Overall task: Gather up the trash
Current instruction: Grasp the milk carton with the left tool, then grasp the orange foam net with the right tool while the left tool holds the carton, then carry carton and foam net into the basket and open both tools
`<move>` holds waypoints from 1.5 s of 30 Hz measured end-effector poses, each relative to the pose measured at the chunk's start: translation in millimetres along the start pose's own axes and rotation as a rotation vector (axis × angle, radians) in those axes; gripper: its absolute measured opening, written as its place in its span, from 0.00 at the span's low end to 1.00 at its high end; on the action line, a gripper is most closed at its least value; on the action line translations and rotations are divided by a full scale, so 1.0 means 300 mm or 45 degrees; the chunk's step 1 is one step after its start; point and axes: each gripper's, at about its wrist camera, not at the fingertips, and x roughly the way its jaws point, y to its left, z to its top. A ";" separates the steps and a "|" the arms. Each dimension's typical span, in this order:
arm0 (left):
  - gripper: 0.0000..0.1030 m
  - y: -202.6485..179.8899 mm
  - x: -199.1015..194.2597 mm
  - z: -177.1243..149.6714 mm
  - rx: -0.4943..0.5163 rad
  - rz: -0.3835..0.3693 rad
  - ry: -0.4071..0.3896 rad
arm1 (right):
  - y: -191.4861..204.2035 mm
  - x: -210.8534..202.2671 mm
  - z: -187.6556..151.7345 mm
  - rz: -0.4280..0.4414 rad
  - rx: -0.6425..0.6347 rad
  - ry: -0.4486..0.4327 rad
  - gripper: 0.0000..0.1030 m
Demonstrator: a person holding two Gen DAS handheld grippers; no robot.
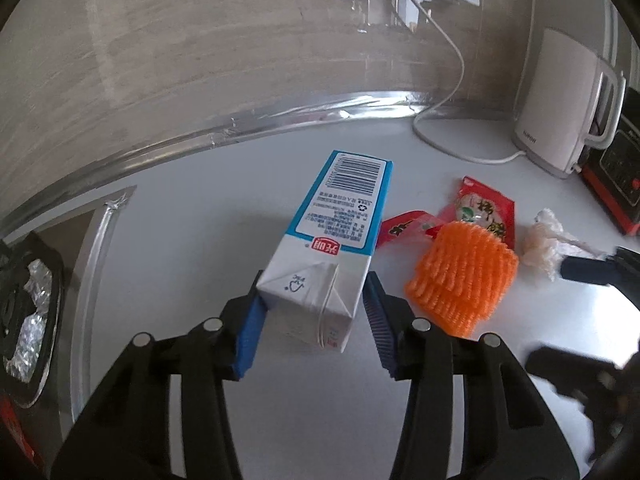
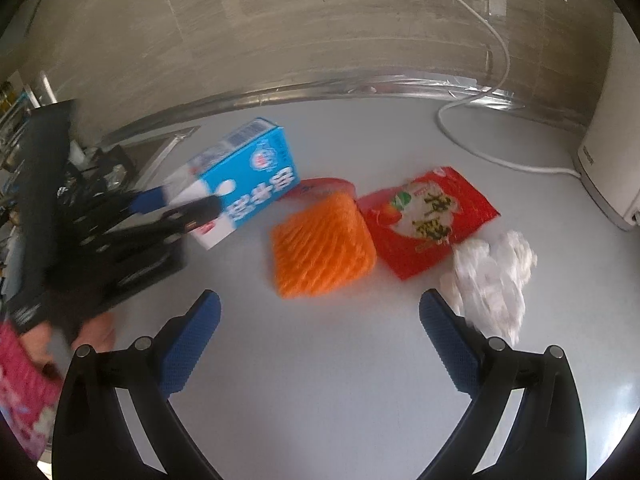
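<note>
- The milk carton [image 1: 328,248] lies on its side on the white countertop [image 1: 200,240], its long axis running away from the left gripper [image 1: 314,320]; the barcode end points toward the back wall and the folded end toward the tongs.
- That folded end sits between the left gripper's blue pads [image 1: 250,340]. The left pad touches the carton's corner; the other pad stands just beside the opposite face with a thin gap, so the tongs are spread about carton-wide, bracketing it without a firm squeeze.
- In the right wrist view the same carton [image 2: 244,184] shows its blue printed face, with the left gripper [image 2: 180,208] reaching onto its near end from the left.
- The right gripper [image 2: 320,340] hovers over bare counter with its tongs spread wide, holding and touching nothing.
- Ahead of the right tongs, between their lines, lies an orange foam net [image 2: 324,244]; in the left view it [image 1: 460,280] is just right of the carton.
- A red snack wrapper [image 2: 428,216] lies beyond and right of the net, touching it.
- A crumpled white tissue [image 2: 492,276] lies just past the right tongs' right pad, close beside it.
- A white kettle [image 1: 568,104] with its cord [image 1: 452,80] stands far right, well apart from the carton.
</note>
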 end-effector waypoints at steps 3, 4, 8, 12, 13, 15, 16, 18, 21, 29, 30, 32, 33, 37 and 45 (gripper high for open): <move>0.45 0.013 -0.049 -0.010 -0.031 0.001 -0.028 | 0.003 0.046 0.038 -0.024 -0.009 -0.001 0.90; 0.45 0.017 -0.067 -0.016 -0.042 0.001 -0.033 | 0.005 0.065 0.050 -0.028 -0.007 0.007 0.88; 0.45 0.033 -0.145 -0.045 -0.071 0.021 -0.055 | 0.009 0.133 0.078 -0.086 -0.016 0.037 0.79; 0.45 0.053 -0.226 -0.078 -0.107 0.037 -0.082 | -0.003 0.182 0.067 -0.069 0.037 0.103 0.47; 0.45 0.058 -0.245 -0.085 -0.120 0.039 -0.088 | -0.006 0.174 0.062 -0.065 0.051 0.090 0.39; 0.45 0.070 -0.292 -0.107 -0.146 0.046 -0.104 | -0.004 0.152 0.058 -0.057 0.057 0.079 0.28; 0.45 0.075 -0.316 -0.119 -0.155 0.047 -0.111 | -0.002 0.133 0.055 -0.040 0.064 0.072 0.26; 0.45 0.088 -0.359 -0.143 -0.171 0.049 -0.122 | 0.005 0.091 0.046 -0.004 0.081 0.057 0.25; 0.45 0.111 -0.434 -0.195 -0.202 0.053 -0.129 | 0.030 0.028 0.028 0.012 0.063 0.035 0.25; 0.45 0.117 -0.616 -0.381 -0.242 0.036 -0.058 | 0.169 -0.181 -0.111 0.052 -0.076 0.046 0.25; 0.45 0.111 -0.639 -0.410 -0.239 0.034 -0.043 | 0.191 -0.205 -0.138 0.058 -0.098 0.053 0.25; 0.45 0.095 -0.675 -0.462 -0.219 0.050 -0.021 | 0.231 -0.247 -0.194 0.071 -0.139 0.071 0.25; 0.45 0.089 -0.690 -0.484 -0.209 0.056 -0.011 | 0.254 -0.265 -0.224 0.083 -0.158 0.085 0.25; 0.45 0.055 -0.769 -0.612 -0.168 0.065 0.052 | 0.322 -0.338 -0.330 0.131 -0.203 0.127 0.26; 0.45 0.028 -0.889 -0.844 -0.161 0.078 0.161 | 0.449 -0.417 -0.521 0.210 -0.302 0.238 0.26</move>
